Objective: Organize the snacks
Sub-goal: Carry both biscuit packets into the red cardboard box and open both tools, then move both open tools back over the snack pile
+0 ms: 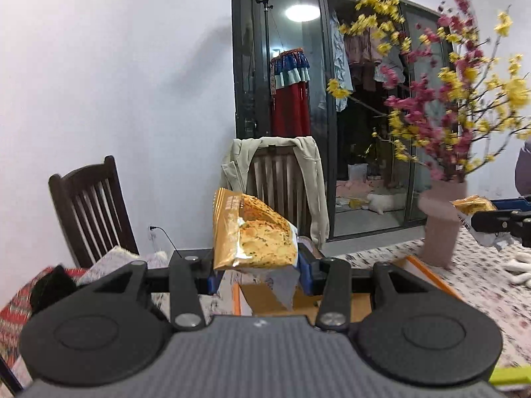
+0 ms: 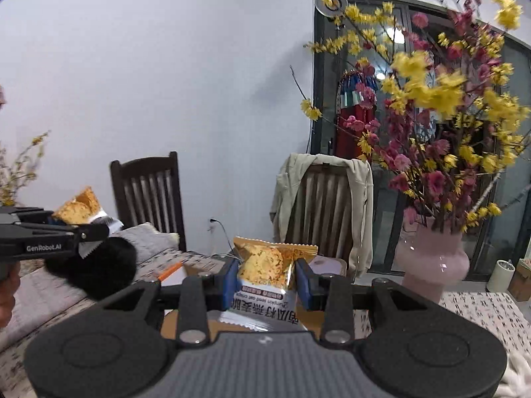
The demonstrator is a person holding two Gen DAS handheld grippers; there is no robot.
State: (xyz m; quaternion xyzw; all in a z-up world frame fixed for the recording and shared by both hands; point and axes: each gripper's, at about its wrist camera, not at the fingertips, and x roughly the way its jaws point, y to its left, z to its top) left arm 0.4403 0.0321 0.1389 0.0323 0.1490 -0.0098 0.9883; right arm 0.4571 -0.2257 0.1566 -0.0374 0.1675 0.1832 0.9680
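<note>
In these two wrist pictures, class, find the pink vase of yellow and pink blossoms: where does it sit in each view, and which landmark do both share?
Left wrist view: the pink vase stands at the right on the patterned tablecloth, beyond the left gripper and its snack packet.
Right wrist view: the vase stands at the right, larger and nearer.
Shared landmark: the chair draped with a beige jacket, left of the vase.

A desk (image 1: 478, 285) under a pale, dark-speckled cloth carries a pink vase (image 1: 441, 229) of blurred flowers at 3 o'clock in the left wrist view, an open cardboard box (image 1: 428, 275) lying just beside it toward 6 o'clock.
</note>
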